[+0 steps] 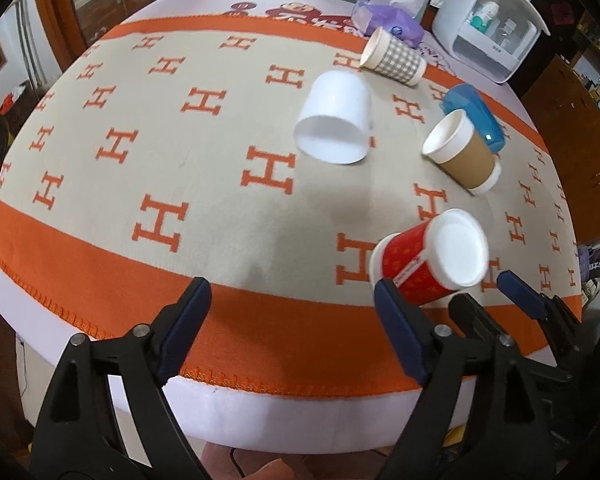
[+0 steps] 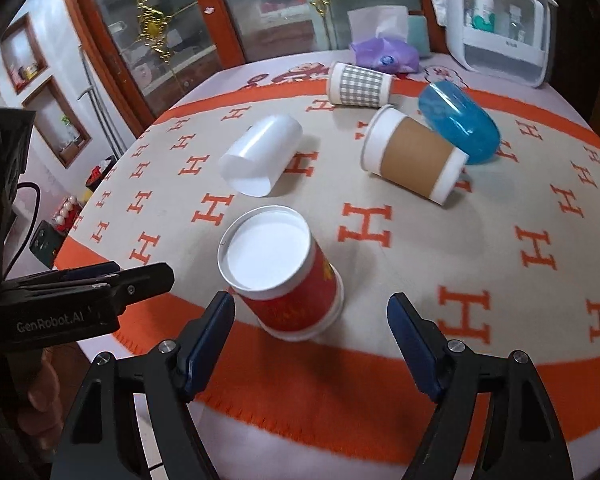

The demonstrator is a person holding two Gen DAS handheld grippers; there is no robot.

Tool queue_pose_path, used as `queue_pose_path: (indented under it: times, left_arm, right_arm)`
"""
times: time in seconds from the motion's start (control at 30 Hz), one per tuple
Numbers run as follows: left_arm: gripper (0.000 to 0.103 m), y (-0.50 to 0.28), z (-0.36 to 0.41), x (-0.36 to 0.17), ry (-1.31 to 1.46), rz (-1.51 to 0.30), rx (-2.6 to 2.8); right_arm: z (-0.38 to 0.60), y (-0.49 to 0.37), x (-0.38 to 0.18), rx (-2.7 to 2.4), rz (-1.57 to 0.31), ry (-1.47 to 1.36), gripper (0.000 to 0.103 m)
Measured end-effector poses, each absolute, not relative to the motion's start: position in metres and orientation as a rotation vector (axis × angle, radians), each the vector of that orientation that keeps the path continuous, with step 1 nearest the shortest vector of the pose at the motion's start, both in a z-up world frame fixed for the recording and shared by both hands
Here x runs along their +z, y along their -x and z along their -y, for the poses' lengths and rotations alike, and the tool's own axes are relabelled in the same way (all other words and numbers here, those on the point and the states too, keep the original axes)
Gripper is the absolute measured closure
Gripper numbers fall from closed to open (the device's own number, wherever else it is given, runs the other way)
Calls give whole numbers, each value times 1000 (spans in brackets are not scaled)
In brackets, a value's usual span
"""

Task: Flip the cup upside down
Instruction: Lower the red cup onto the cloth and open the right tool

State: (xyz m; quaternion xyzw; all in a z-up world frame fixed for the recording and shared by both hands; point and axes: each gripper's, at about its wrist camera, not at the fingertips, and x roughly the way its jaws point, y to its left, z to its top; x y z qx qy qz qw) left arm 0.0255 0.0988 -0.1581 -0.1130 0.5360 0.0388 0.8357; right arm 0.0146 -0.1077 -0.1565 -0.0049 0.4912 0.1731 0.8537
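Black left hand-held gripper (image 2: 156, 276) reads "GenRobot.AI" beside red cup (image 2: 288, 276).

I see a round table (image 2: 500, 360) under an orange-and-beige blanket (image 2: 440, 248) with H marks. Far behind stands a wood-framed glass cabinet (image 2: 172, 32); at far left, wall niches (image 2: 56, 120); dark wooden furniture (image 1: 572, 152) sits right.

Both handheld grippers share one build: the left gripper (image 1: 292, 312) and right gripper (image 2: 311, 322) have matte black angular arms, silver pivot screws and dark navy pads (image 2: 210, 340) lining the jaws. White "GenRobot.AI" lettering (image 2: 50, 325) marks the left gripper's black body, seen from the right wrist.
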Motion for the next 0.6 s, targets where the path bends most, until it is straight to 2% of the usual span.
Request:
queue_pose_path:
  times: [0.2,0.47,0.6]
  left_arm:
    - [21,-23,-85,-121,185,-1067,71]
    - [21,-22,-64,-67,121,-956,82]
    - [21,-21,-50,-43,69,-904,91]
  right_arm:
    - [129,-11,-116,304,-1073,-36,23]
    - [152,-4,-47,215,-1015,-43,23]
    - [160,1,-19,189,-986,-42,18]
